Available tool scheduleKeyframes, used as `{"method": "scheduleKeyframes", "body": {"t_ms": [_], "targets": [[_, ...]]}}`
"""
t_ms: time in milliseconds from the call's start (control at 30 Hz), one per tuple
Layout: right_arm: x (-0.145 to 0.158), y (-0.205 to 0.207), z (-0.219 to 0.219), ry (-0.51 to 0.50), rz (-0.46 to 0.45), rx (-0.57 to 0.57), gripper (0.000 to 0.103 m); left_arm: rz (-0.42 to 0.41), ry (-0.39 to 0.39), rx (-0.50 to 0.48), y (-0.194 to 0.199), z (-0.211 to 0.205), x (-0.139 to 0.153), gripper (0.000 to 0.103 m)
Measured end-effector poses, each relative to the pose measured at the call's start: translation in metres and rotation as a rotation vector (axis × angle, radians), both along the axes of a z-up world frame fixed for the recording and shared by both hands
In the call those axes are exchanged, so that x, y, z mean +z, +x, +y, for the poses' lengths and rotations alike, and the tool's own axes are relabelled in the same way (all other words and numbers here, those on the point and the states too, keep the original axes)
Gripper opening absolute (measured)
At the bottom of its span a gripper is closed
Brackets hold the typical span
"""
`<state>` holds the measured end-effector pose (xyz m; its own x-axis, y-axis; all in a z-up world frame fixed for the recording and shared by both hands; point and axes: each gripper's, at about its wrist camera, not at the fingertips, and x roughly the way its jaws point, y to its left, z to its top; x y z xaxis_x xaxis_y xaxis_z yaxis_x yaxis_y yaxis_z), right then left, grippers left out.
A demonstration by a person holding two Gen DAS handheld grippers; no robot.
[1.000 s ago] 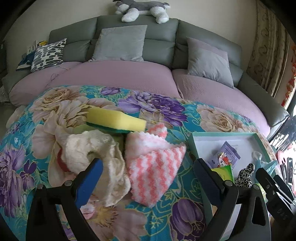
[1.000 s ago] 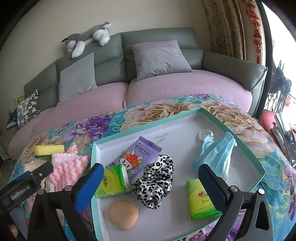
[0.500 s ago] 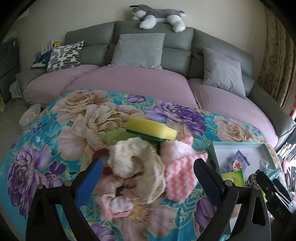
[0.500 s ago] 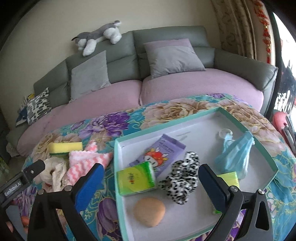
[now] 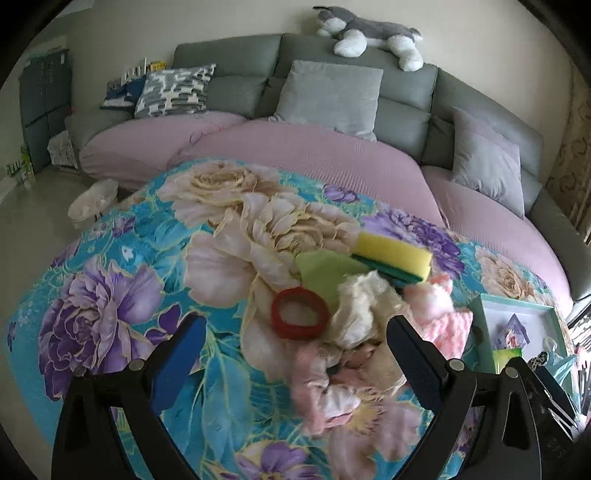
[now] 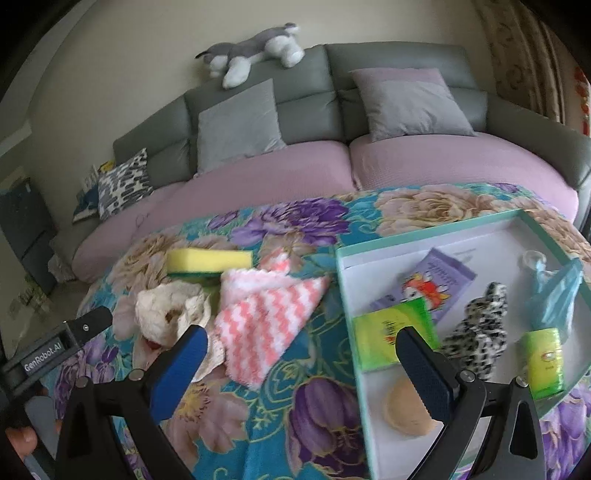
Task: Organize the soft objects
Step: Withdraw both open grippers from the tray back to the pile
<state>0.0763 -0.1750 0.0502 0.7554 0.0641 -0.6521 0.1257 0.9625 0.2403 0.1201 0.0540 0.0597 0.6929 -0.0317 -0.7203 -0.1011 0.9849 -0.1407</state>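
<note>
A pile of soft things lies on the floral cloth: a yellow sponge [image 5: 391,254], a cream rag [image 5: 364,314], a red ring [image 5: 300,314], a light green piece [image 5: 325,271], a pink cloth [image 5: 325,384] and a pink-and-white zigzag cloth [image 6: 266,314]. My left gripper [image 5: 295,354] is open and empty, just in front of the pile. My right gripper [image 6: 301,365] is open and empty, between the zigzag cloth and the teal-rimmed tray [image 6: 345,288]. The tray holds a leopard scrunchie [image 6: 476,332], a beige puff [image 6: 406,410], tissue packs [image 6: 388,332] and a blue mask [image 6: 554,295].
The table covered by the floral cloth [image 5: 122,295] stands in front of a grey and lilac sofa [image 5: 314,147] with cushions and a plush husky [image 5: 369,31] on its back. The left gripper's body [image 6: 55,347] shows at the right view's left edge.
Both grippers have swung left. The left view now centres on the pile and shows the red ring and pink cloth; the tray has slid to the right in both views.
</note>
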Motion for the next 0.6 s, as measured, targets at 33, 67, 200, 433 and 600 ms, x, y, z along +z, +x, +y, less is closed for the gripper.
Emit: {"method": "scheduleKeyframes", "body": {"t_ms": [33,67,200,433,600], "targets": [[-0.001,0.001,0.003,0.002,0.002,0.004,0.103,0.022,-0.009,-0.007,0.001,0.004,-0.005,0.098],[-0.003,0.003,0.006,0.009,0.005,0.011,0.103,0.035,-0.012,-0.011,0.002,0.005,-0.008,0.098],[-0.009,0.010,0.010,0.044,0.021,0.020,0.103,0.086,-0.055,-0.025,0.006,0.009,-0.025,0.098],[-0.006,0.011,0.021,-0.044,0.005,-0.001,0.102,0.141,-0.080,-0.062,0.009,0.000,-0.042,0.098],[-0.007,0.011,0.019,-0.056,-0.003,-0.008,0.096,0.198,-0.121,-0.096,0.014,-0.003,-0.058,0.093]]}}
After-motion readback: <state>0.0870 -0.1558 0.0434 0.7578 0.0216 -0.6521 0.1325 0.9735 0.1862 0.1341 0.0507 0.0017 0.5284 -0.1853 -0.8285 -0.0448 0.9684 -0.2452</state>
